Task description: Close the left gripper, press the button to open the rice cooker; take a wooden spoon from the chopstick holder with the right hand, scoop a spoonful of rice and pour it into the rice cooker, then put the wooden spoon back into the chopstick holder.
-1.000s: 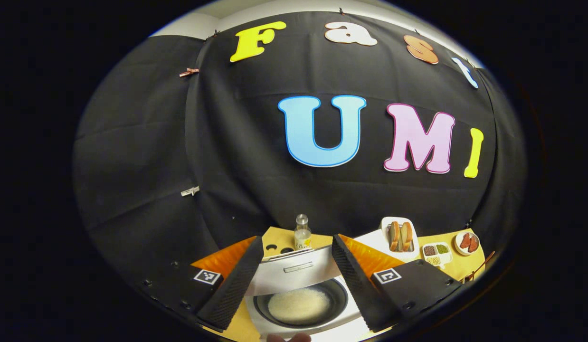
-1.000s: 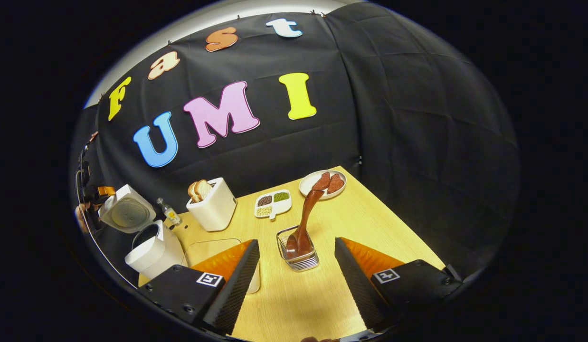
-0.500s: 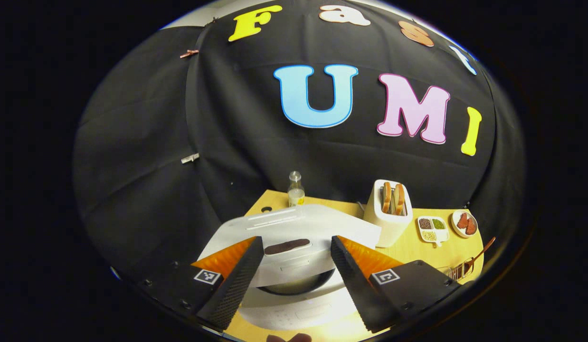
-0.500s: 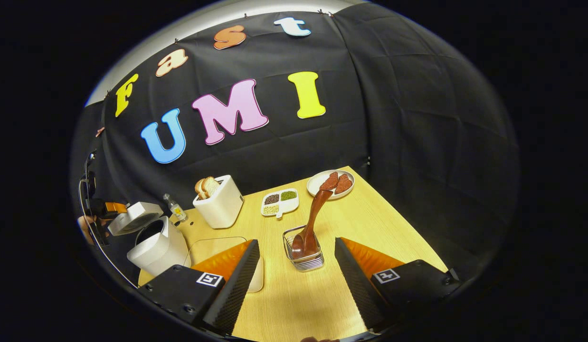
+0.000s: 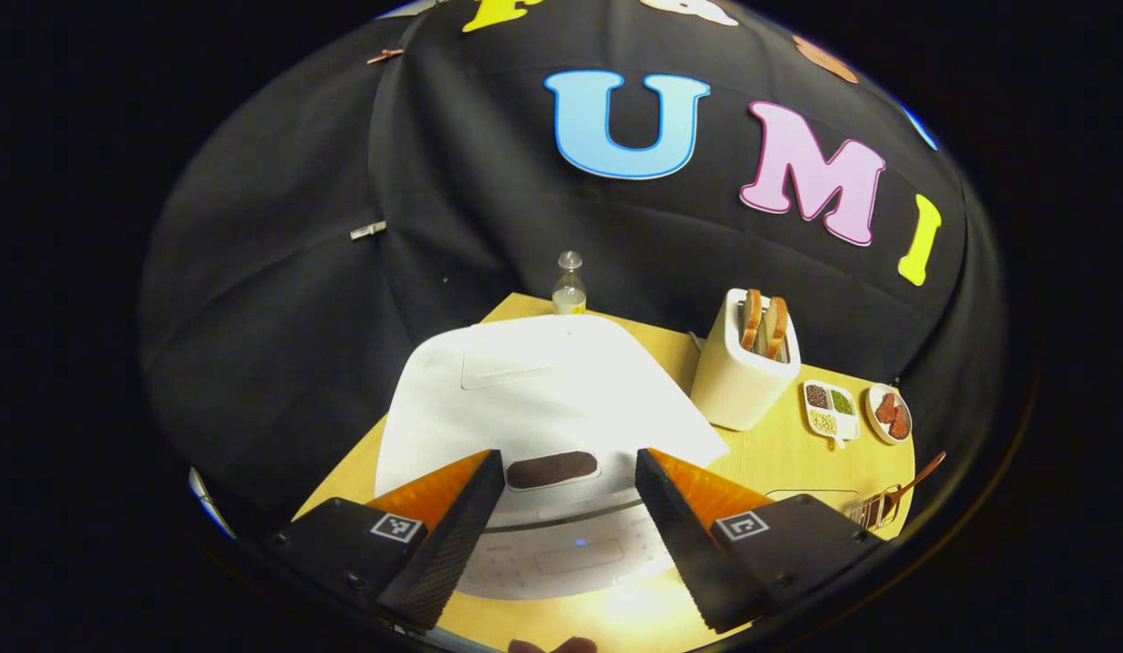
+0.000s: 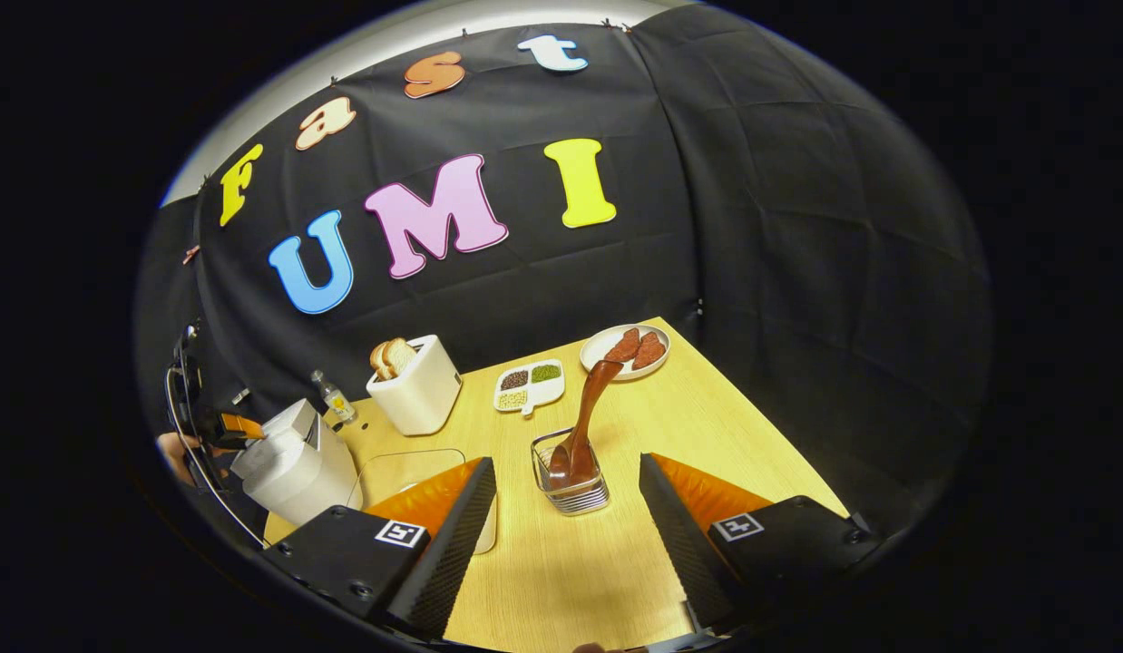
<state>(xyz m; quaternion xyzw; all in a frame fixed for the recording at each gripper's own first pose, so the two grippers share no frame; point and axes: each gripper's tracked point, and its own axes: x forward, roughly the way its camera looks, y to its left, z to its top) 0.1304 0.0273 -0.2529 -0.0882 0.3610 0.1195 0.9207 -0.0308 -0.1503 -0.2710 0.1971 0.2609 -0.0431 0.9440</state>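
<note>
**Rice cooker lid down under the left tool; spoon standing in its holder ahead of the right tool**

Left gripper view: the left tool point(image 5: 561, 508) hangs over the front of the white rice cooker point(image 5: 543, 399), its two fingers spread wide and gripping nothing. The cooker's lid lies flat and closed, and the dark button point(image 5: 552, 470) at the lid's front edge sits in the gap between the fingers, apart from both. Behind the cooker a small glass bottle point(image 5: 569, 287) stands at the far edge of the tabletop point(image 5: 779, 453). To the right stands a white toaster point(image 5: 745, 367) with bread slices in its slots, then a divided dish of grains point(image 5: 829, 411) and a small plate point(image 5: 889, 414) with reddish pieces. The wooden spoon point(image 5: 915, 476) leans out of the chopstick holder point(image 5: 865, 512) at the far right, well apart from this tool.

Right gripper view: the right tool point(image 6: 566, 535) is open and empty above the tabletop. The chopstick holder point(image 6: 571, 481), a clear wire-sided cup, stands just ahead between the fingers, touching neither. The spoon point(image 6: 584, 417) stands in it, bowl down, handle tilted up toward the plate point(image 6: 627, 349). The rice cooker point(image 6: 294, 462) sits closed at the far left, with the left tool point(image 6: 235, 426) at its top and a hand point(image 6: 176, 449) behind it. A clear lidded container point(image 6: 407, 472) lies just beyond the right tool's left finger.
</note>
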